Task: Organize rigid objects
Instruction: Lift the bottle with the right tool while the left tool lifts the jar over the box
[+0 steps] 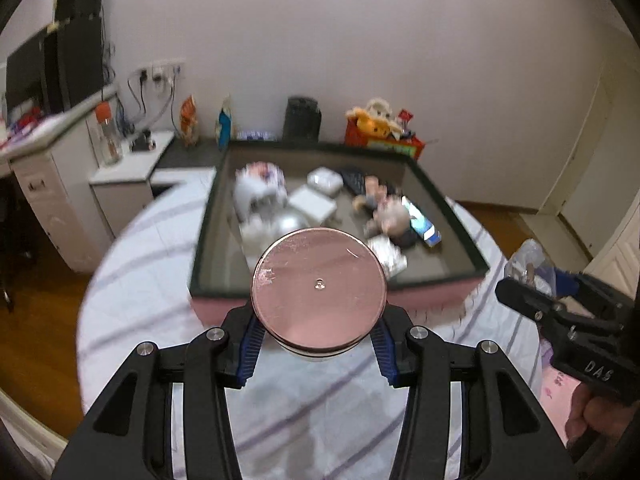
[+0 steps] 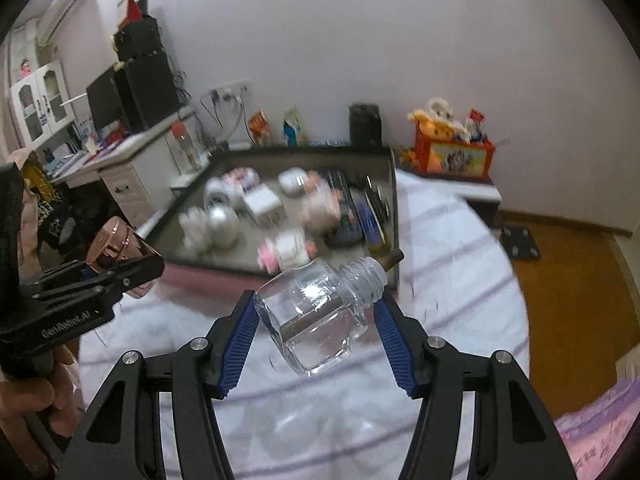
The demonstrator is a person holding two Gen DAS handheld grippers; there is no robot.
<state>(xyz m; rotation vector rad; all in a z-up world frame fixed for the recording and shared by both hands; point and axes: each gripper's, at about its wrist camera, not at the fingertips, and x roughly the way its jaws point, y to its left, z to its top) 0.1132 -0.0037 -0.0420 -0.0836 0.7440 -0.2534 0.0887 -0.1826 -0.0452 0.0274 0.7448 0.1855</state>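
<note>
My left gripper (image 1: 318, 320) is shut on a round jar with a shiny rose-gold lid (image 1: 319, 286), held above the striped bedsheet in front of the tray. It also shows in the right wrist view (image 2: 120, 252) at the left. My right gripper (image 2: 316, 312) is shut on a clear glass bottle (image 2: 316, 312) with an open threaded neck, tilted so the neck points up and right. The right gripper shows at the right edge of the left wrist view (image 1: 560, 316). A dark-rimmed tray (image 1: 452, 208) ahead holds several small objects, blurred.
The tray (image 2: 394, 208) sits on a bed with a white striped sheet (image 1: 152, 248). White cabinets and a desk with monitors (image 1: 52, 76) stand at left. An orange box of toys (image 2: 452, 156) and a black container (image 1: 302, 120) stand by the far wall. Wooden floor lies to the right.
</note>
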